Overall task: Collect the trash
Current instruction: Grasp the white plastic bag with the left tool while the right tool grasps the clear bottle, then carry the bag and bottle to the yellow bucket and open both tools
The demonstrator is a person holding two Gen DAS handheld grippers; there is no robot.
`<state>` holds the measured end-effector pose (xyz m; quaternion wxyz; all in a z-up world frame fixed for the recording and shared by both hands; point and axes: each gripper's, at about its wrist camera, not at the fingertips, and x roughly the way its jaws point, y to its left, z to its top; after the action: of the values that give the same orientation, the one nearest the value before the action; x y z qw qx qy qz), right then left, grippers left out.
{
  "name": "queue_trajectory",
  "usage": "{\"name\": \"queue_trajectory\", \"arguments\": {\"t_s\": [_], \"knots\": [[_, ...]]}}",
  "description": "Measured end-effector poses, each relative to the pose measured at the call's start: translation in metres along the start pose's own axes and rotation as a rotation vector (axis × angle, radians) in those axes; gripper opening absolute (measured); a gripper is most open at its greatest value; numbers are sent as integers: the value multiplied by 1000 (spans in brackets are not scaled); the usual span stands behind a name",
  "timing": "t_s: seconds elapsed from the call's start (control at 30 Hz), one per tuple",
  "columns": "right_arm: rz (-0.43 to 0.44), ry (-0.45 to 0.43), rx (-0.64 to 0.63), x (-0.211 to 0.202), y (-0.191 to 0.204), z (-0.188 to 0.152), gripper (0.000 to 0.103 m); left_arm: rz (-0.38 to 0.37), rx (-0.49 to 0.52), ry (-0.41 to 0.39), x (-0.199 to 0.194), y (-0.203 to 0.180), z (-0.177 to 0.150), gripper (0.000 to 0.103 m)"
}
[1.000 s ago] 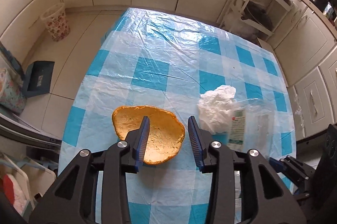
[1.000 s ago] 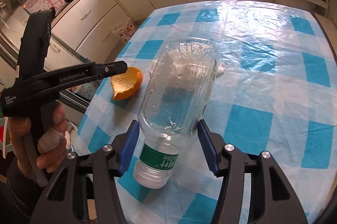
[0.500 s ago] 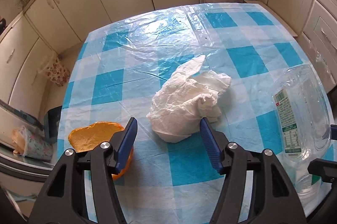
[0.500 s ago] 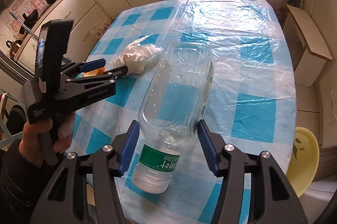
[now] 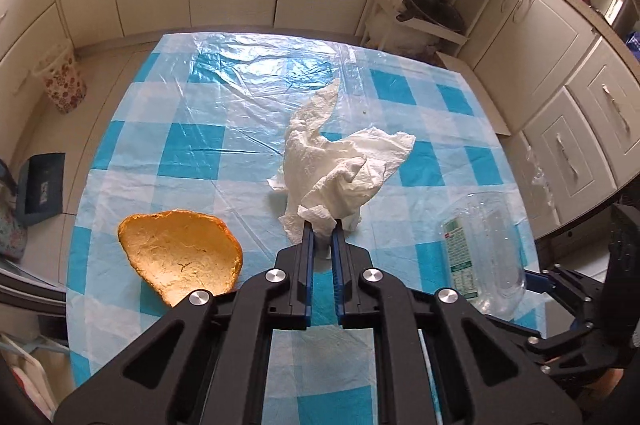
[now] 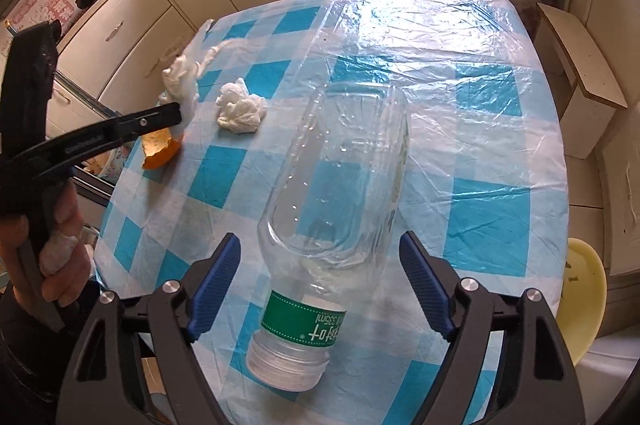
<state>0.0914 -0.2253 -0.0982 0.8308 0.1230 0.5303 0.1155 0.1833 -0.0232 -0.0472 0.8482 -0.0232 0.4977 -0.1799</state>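
Kitchen w/ cream cabinets on all sides; a table (image 5: 192, 161) in the middle wears a blue-and-white checked cloth under clear plastic sheeting.

Left gripper (image 5: 320, 225) points steeply down at the table. Its blue-padded jaws are closing, nearly pressed together, and they pinch the near edge of a crumpled white paper towel (image 5: 340, 165). Most of the towel spreads out beyond the tips, one twisted strip pointing toward the far end of the table. In the right wrist view the same gripper enters from the left edge, held by a hand (image 6: 52, 245) w/ fingers wrapped round the handle, and the towel (image 6: 182, 77) bunches at its tip.

Right gripper (image 6: 320, 265) also tilts steeply down. Its jaws are opening, spread wide either side of a clear plastic bottle (image 6: 340, 185), w/ a gap between each pad and the bottle wall. The bottle lies on its side on the cloth, silver cap toward the camera, green label band round the neck, base pointing away. Looks empty, w/ small droplets inside.

Other trash on the table: a piece of orange peel (image 5: 180, 257), pale pith side up, just left of the left gripper near the table edge; a second small wad of white tissue (image 6: 240, 109), seen in the right wrist view, between the peel and the bottle.

A floral bin (image 5: 64, 85) stands on the floor left of the table.
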Motion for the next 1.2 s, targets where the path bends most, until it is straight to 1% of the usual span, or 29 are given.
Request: {"name": "queue_trajectory", "arguments": {"t_s": [0.1,0.2,0.37,0.47,0.57,1.03,1.2], "knots": [[-21,16,5,9,-1,0,78,5,12,-29,-11,-6,-4,8],[-35,19,16,11,-4,-1,78,39,30,-46,-15,-12,-8,8],[-48,7,16,11,-3,0,78,140,56,-78,-17,-22,-14,8],[-64,13,7,15,-1,-1,79,219,84,-107,-19,-28,-16,8],[-81,11,-19,18,5,0,79,257,108,-130,-22,-33,-17,8],[-86,-7,-22,15,7,2,79,309,150,-159,-24,-43,-21,8],[-81,-19,-34,13,9,3,79,314,155,-161,-24,-44,-22,8]]}}
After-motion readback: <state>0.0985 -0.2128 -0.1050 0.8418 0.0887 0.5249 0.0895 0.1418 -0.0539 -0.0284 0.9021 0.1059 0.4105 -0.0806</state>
